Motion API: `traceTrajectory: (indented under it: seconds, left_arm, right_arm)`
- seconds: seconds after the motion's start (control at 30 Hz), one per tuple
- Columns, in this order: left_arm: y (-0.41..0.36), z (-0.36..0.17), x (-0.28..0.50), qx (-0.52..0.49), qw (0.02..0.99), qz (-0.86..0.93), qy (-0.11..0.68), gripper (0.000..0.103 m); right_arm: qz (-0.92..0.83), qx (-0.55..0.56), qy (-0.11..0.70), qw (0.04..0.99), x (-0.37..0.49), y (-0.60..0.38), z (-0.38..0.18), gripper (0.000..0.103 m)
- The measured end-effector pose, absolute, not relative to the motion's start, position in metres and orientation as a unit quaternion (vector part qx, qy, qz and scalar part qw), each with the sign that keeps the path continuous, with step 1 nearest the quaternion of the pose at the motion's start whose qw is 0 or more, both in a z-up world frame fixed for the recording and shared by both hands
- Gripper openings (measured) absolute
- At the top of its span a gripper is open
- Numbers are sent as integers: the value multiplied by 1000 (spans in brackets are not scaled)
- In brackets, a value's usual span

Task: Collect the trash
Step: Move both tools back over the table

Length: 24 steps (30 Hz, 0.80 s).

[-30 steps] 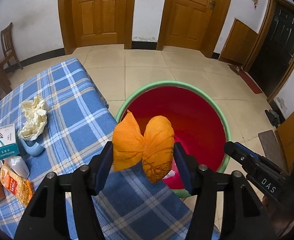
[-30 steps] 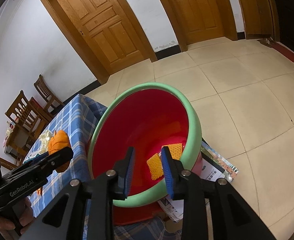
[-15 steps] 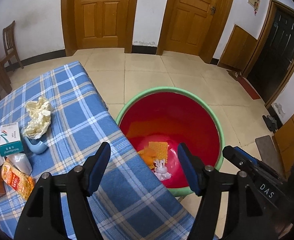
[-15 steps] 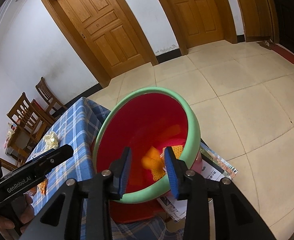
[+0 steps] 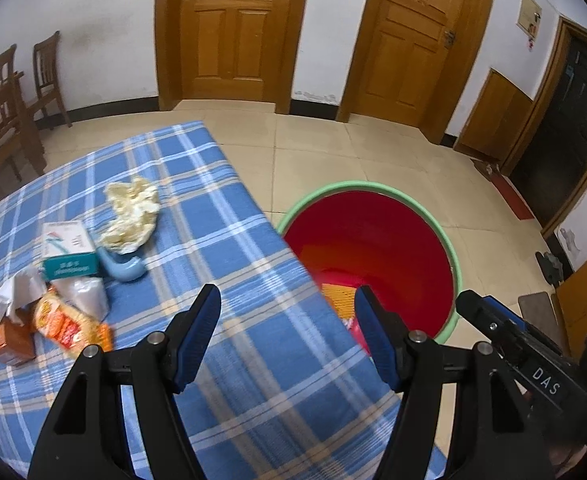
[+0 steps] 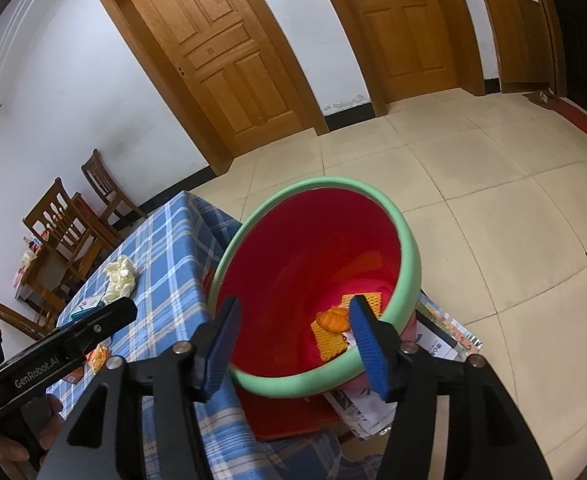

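Your left gripper [image 5: 287, 336] hangs at lower centre of the left wrist view with its jaws apart and nothing between them, poised over the blue plaid tablecloth [image 5: 229, 240]. Your right gripper [image 6: 291, 344], at lower centre of the right wrist view, is opening its jaws, which frame the near rim of the red bin [image 6: 407, 240] without pressing on it; no object lies between the pads. Inside the bin, at its floor, rest an orange peel [image 6: 333, 319] and an orange mesh sheet [image 6: 333, 342] (so at least two pieces of trash are already collected). The step in hand appears to be the return to the table for the next piece. Remaining litter sits at middle left of the left wrist view: a crumpled yellowish paper [image 5: 133, 210], a teal-and-white box [image 5: 68, 252], a light blue curved piece [image 5: 123, 266], a snack wrapper [image 5: 67, 326] and an orange carton [image 5: 7, 338]. Your next move likely calls for swinging the left gripper leftward, lowering it over the crumpled paper, and closing gently, since the paper will compress.
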<state>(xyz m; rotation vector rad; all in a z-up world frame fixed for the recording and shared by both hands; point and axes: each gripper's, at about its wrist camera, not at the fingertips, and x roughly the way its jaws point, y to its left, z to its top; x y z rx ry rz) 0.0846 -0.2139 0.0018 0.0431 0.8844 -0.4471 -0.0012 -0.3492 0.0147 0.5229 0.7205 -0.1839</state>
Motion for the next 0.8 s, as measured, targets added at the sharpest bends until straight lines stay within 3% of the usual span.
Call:
traceTrajectory:
  seconds: [0.8]
  left_arm:
    - [-119,9,75,-29,901,-132,412,69]
  right_arm:
    - [-34,220,356,908,12,-286,29,67]
